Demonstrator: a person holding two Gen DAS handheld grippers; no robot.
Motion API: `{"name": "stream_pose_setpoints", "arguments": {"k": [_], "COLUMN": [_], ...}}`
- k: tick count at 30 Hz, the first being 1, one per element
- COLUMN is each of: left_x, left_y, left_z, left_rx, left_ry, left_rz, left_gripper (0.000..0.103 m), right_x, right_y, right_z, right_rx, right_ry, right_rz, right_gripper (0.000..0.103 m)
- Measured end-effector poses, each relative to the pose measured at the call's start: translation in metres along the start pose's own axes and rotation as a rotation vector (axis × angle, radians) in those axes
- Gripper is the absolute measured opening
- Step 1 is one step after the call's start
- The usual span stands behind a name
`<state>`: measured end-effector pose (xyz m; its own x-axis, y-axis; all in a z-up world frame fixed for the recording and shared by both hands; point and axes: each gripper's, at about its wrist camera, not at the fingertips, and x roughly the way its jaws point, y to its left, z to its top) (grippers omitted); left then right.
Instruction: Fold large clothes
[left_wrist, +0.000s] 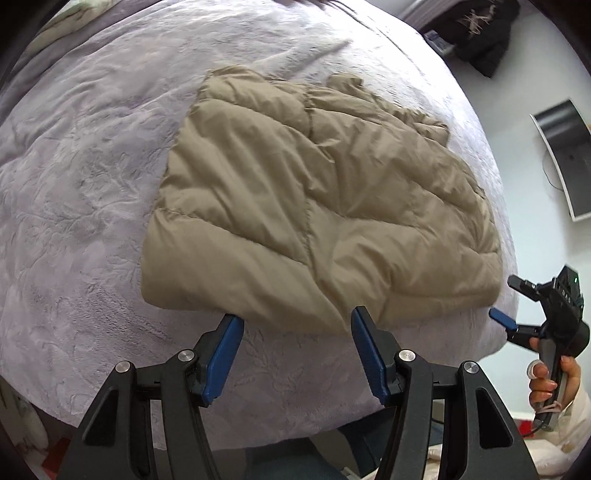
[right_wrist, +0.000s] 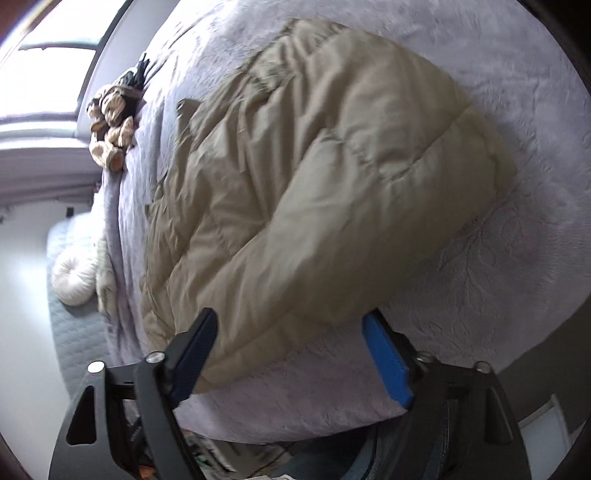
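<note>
So the left gripper (left_wrist: 295, 325) has its blue fingers (left_wrist: 225, 354) spread moderately wide with nothing between them, just the bed's lavender fleece blanket (left_wrist: 74, 221) showing in the gap. Right past the fingertips sits the near edge of the beige puffer jacket (left_wrist: 295, 192), apart from the pads, not pinched. The right gripper (right_wrist: 291, 332) is opened wide too; in its own view the jacket's rounded folded edge bulges into the space between its fingers, but the pads don't look like they're pressing on it, so it reads as let go. In the left wrist view that right gripper shows up off to the right of the left fingers, held in the person's hand (left_wrist: 550, 380), clear of the jacket's corner.

The jacket itself lies on the bed as a rough puffy rectangle, already doubled over, the far end lumpier and a bit crumpled. Further off beyond the right fingers there's a tan stuffed toy (right_wrist: 110, 129) near the bed's edge and a window (right_wrist: 48, 55).

Looks like a fold was just laid down and both grippers are off it. Next move probably calls for re-gripping one edge with both and doubling again, or tidying that messy far end. Puffy fill tends to spring back, so a firm pinch matters.
</note>
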<state>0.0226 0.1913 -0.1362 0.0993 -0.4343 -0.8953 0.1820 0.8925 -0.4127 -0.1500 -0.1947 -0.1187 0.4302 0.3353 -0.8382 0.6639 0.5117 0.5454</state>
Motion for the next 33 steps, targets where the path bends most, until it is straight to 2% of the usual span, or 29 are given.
{"name": "stream_pose_setpoints", "arguments": {"k": [2,3,5,7,8,9,10,16,17,18,23,29,33], "left_x": [-0.006,-0.009,-0.016,-0.022,-0.025,-0.027,-0.028,-0.021,-0.018,-0.016,-0.008,-0.001,0.003], "left_y": [-0.002,-0.003,-0.004,-0.007,-0.008,-0.009,-0.009,-0.015,-0.016,-0.016,-0.016,-0.007,0.008], "left_z": [-0.001,-0.001,0.001,0.004,0.005,0.007,0.008,0.017,0.019,0.021,0.03,0.042,0.048], "left_rx": [0.011,0.012,0.017,0.028,0.029,0.026,0.021,0.025,0.024,0.02,0.01,-0.008,-0.043], "left_ry": [-0.011,-0.017,-0.044,-0.065,-0.072,-0.079,-0.09,-0.072,-0.071,-0.07,-0.075,-0.069,-0.06], "left_rz": [-0.007,-0.01,-0.01,0.0,0.005,0.007,0.008,0.054,0.07,0.084,0.121,0.161,0.186], "left_gripper": [0.061,0.061,0.061,0.061,0.065,0.078,0.082,0.083,0.087,0.103,0.103,0.103,0.103], "right_x": [-0.008,-0.014,-0.018,-0.009,-0.008,-0.005,-0.004,0.018,0.019,0.021,0.033,0.046,0.051], "right_y": [0.016,0.007,0.017,0.05,0.057,0.068,0.075,0.126,0.13,0.135,0.15,0.146,0.148], "right_z": [-0.011,-0.019,-0.027,-0.022,-0.023,-0.021,-0.022,-0.016,-0.017,-0.019,-0.021,-0.013,-0.011], "right_rx": [-0.054,-0.086,-0.166,-0.229,-0.257,-0.288,-0.318,-0.445,-0.471,-0.501,-0.571,-0.521,-0.518], "right_ry": [-0.008,-0.006,-0.003,-0.022,-0.039,-0.059,-0.07,-0.104,-0.114,-0.118,-0.098,-0.018,0.003], "right_rz": [-0.034,-0.053,-0.099,-0.136,-0.149,-0.161,-0.177,-0.29,-0.308,-0.322,-0.369,-0.38,-0.377], "right_gripper": [0.087,0.087,0.087,0.088,0.088,0.088,0.088,0.089,0.089,0.089,0.089,0.089,0.089]}}
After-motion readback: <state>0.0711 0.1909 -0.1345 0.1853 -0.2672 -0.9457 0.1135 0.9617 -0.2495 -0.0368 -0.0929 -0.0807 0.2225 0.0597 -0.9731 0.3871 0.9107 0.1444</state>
